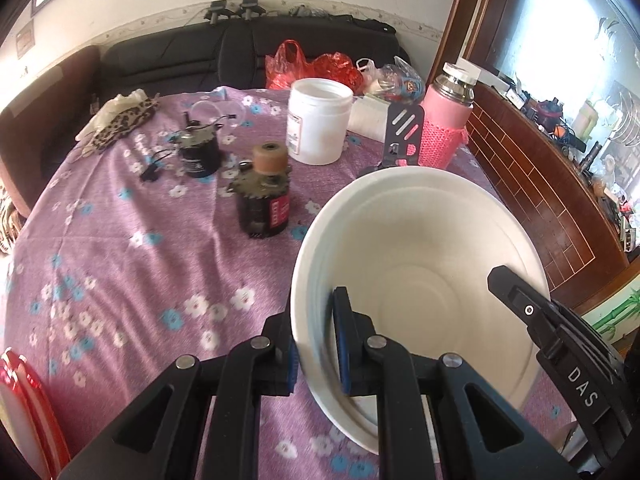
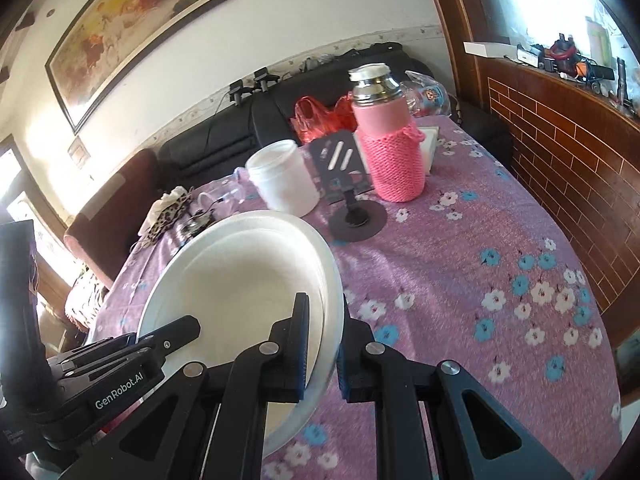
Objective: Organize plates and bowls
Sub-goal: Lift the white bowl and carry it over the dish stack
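The white bowl point(image 1: 424, 272) sits at lower right of the left wrist view and at lower left of the right wrist view, tilted and apparently lifted off the purple flowered worktop point(image 1: 132, 264), though its underside is hidden. The left hand-held gripper point(image 1: 316, 344) is clamped on the bowl's near-left rim, one blue pad inside the wall and one outside. The right hand-held gripper point(image 2: 322, 354) pinches the opposite rim the same way, with the wall between its pads. A step line inside the wall suggests two nested bowls, though this cannot be confirmed. The material looks like thin foam or moulded plastic: judged light, slightly flexible, smooth-faced and liable to dent or crack under a hard squeeze. The rim is the sound place to hold, with moderate pressure on both sides to stop twisting. A red-edged plate point(image 1: 24, 408) shows at lower left of the left wrist view. A white jar point(image 1: 318, 120) and pink flask point(image 2: 390, 148) stand well behind.
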